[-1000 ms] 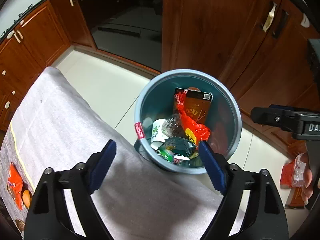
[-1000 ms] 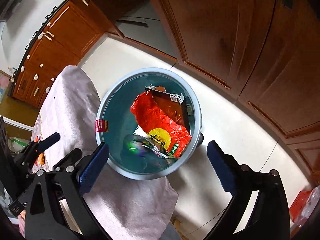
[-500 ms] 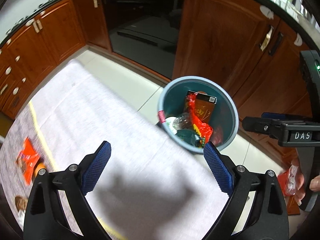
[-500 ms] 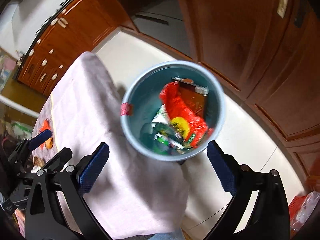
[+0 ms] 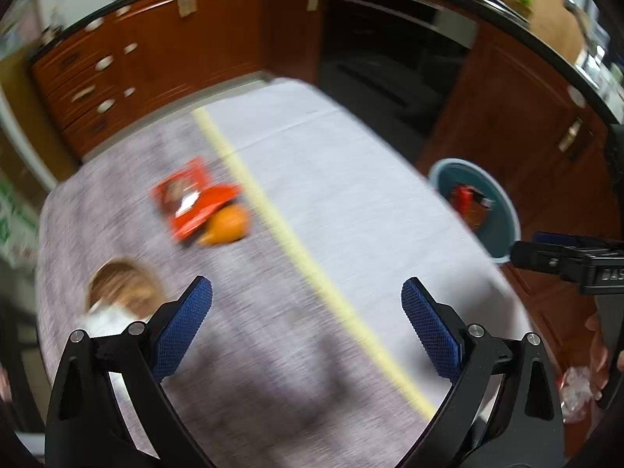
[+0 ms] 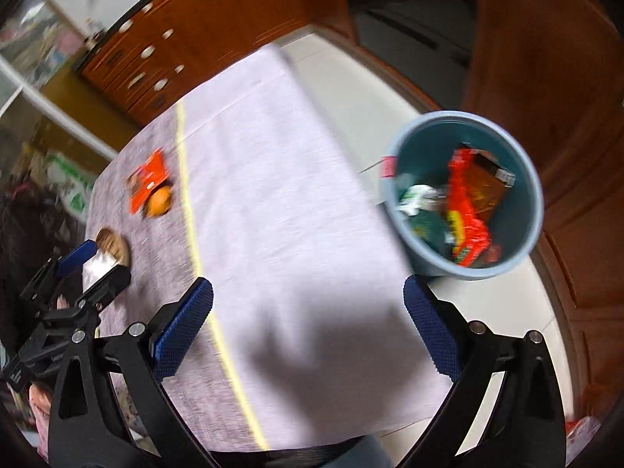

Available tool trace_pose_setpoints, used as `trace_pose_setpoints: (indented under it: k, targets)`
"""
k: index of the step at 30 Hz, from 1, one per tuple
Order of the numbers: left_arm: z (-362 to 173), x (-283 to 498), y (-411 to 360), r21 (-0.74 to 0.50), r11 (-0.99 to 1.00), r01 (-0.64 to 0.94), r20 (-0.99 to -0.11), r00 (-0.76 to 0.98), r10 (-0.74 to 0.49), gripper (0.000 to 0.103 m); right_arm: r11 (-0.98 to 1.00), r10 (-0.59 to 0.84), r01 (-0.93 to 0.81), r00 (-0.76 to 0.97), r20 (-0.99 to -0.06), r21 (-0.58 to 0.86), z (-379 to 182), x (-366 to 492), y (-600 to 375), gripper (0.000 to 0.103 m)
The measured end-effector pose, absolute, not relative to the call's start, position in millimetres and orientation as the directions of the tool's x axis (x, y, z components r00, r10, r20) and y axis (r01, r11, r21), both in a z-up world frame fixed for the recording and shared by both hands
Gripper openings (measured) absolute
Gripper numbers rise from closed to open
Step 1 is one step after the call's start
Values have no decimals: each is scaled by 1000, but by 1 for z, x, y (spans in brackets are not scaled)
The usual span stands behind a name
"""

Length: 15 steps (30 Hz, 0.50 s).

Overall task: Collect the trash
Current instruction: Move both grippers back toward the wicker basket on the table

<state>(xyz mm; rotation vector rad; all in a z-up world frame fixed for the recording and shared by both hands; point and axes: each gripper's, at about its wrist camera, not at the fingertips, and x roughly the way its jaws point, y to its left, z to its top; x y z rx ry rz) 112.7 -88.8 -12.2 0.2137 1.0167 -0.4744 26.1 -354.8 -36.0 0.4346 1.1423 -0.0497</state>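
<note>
Red wrapper [image 5: 191, 199] left on the table [image 5: 351, 202], probably crinkly and light.
Both grippers (left [image 5: 306, 327], right [image 6: 308, 329]) spread wide, empty; I'd pinch a loose edge, not the orange [image 5: 228, 226] touching it.

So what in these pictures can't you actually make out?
- Print on the red wrapper: smeared by motion blur in both views.
- The brown round thing: blurred in the left view, partly behind the left gripper in the right view.
- Lower trash in the bin: covered by the wrappers on top.
</note>
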Motion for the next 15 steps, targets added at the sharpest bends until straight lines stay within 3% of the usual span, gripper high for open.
trace_pose_setpoints:
  k: [9,15]
  targets:
    - [-23,116,33,-93,958,272,-854,472,-218,98,952,230,102,378,-897,287,-34,57,-252,94]
    - [-32,119,56,-91,960,264,-847,487,-214,98,955,250,62,347,-904,289,-41,69,-214,94]
